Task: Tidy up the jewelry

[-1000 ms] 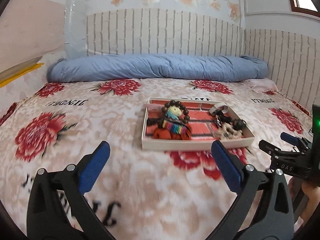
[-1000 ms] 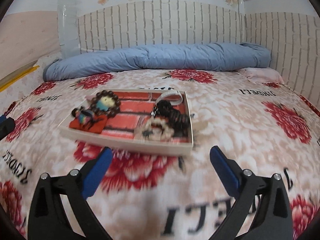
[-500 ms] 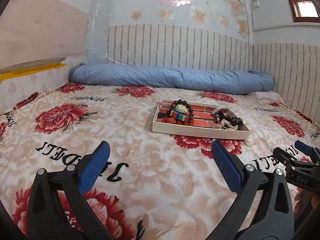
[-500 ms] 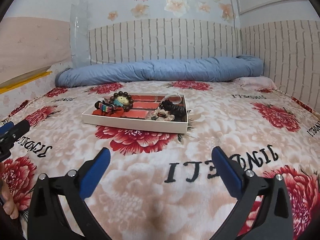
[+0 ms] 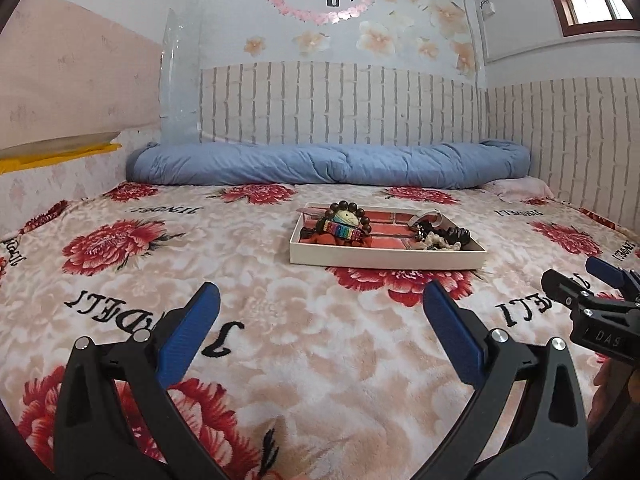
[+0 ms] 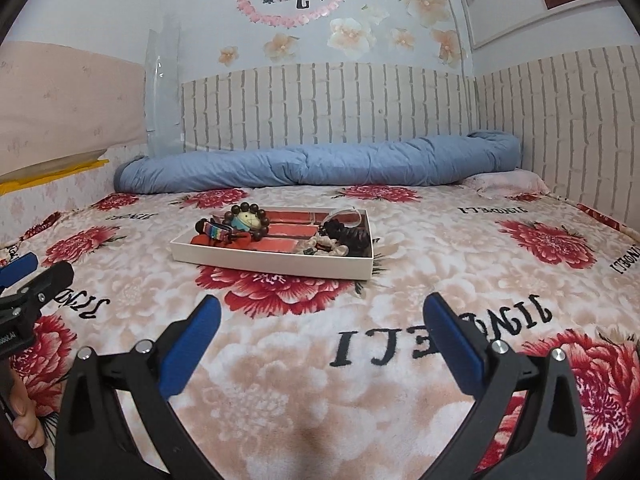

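A shallow white tray (image 5: 384, 259) (image 6: 272, 262) with a red brick-print floor lies on the floral blanket mid-bed. Its left end holds a small doll (image 5: 347, 220) (image 6: 248, 222) ringed by a dark bead bracelet and a rainbow band (image 5: 343, 230). Its right end holds a heap of dark and pale bracelets (image 5: 442, 237) (image 6: 344, 238). My left gripper (image 5: 320, 320) is open and empty, well short of the tray. My right gripper (image 6: 320, 324) is open and empty too, also short of it; it shows at the right edge of the left wrist view (image 5: 592, 292).
A rolled blue quilt (image 5: 328, 162) lies along the headboard wall. A brick-pattern wall runs down the right side (image 5: 580, 128). A pink pillow (image 6: 508, 182) sits at the far right corner. Floral blanket (image 5: 200, 248) covers the bed around the tray.
Both grippers have pulled back and tilted up from the tray, which now looks smaller and farther. Both stayed open and empty.
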`<state>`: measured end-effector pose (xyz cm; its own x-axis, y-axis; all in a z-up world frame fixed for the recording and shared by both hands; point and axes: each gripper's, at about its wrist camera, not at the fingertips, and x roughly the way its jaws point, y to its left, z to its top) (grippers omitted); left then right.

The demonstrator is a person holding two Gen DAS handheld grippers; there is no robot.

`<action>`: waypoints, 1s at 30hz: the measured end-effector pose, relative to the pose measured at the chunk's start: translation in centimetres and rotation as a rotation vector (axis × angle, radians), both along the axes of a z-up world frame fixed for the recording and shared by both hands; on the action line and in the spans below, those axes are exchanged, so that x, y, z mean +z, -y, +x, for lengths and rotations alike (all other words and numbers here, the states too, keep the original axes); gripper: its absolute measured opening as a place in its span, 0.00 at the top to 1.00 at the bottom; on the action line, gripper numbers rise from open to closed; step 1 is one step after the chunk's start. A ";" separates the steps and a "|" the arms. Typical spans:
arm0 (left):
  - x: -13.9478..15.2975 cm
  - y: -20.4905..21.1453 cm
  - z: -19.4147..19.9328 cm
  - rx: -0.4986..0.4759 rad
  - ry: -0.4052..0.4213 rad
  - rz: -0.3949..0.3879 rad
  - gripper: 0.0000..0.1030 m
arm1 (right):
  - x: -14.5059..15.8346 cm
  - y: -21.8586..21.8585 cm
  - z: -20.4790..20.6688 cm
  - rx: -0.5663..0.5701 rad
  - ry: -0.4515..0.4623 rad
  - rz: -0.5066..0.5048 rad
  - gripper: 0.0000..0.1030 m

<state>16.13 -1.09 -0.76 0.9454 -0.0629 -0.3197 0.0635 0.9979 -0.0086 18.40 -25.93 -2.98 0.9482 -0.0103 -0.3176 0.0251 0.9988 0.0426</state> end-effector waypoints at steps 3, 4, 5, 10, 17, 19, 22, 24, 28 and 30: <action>-0.1 0.2 0.0 -0.006 0.000 0.003 0.05 | -0.2 -0.1 -0.2 -0.005 0.005 -0.010 0.04; -0.1 0.2 0.0 -0.006 0.002 0.004 0.05 | -0.2 -0.2 -0.3 -0.006 0.011 -0.013 0.04; -0.2 0.2 0.0 -0.005 0.002 0.004 0.05 | -0.1 -0.2 -0.4 -0.007 0.014 -0.013 0.04; -0.3 -0.1 0.1 -0.001 -0.008 -0.008 0.05 | -0.1 0.1 -0.5 -0.011 0.024 0.000 0.04; -0.3 -0.1 0.2 0.001 -0.010 -0.009 0.05 | -0.1 0.4 -0.7 -0.013 0.030 0.012 0.04; -0.3 -0.1 0.1 0.002 -0.005 -0.003 0.05 | -0.1 0.4 -0.6 -0.012 0.026 0.016 0.04; -0.4 0.0 0.0 0.002 0.000 0.006 0.05 | -0.1 0.3 -0.6 -0.010 0.022 0.011 0.04; -0.4 0.1 0.0 0.002 0.004 0.013 0.05 | -0.1 0.2 -0.7 -0.010 0.024 0.006 0.04; -0.3 0.2 -0.1 0.004 0.009 0.018 0.05 | -0.1 0.2 -0.7 -0.010 0.022 0.006 0.04; -0.3 0.2 -0.1 0.003 0.009 0.016 0.05 | -0.1 0.2 -0.7 -0.011 0.023 0.008 0.04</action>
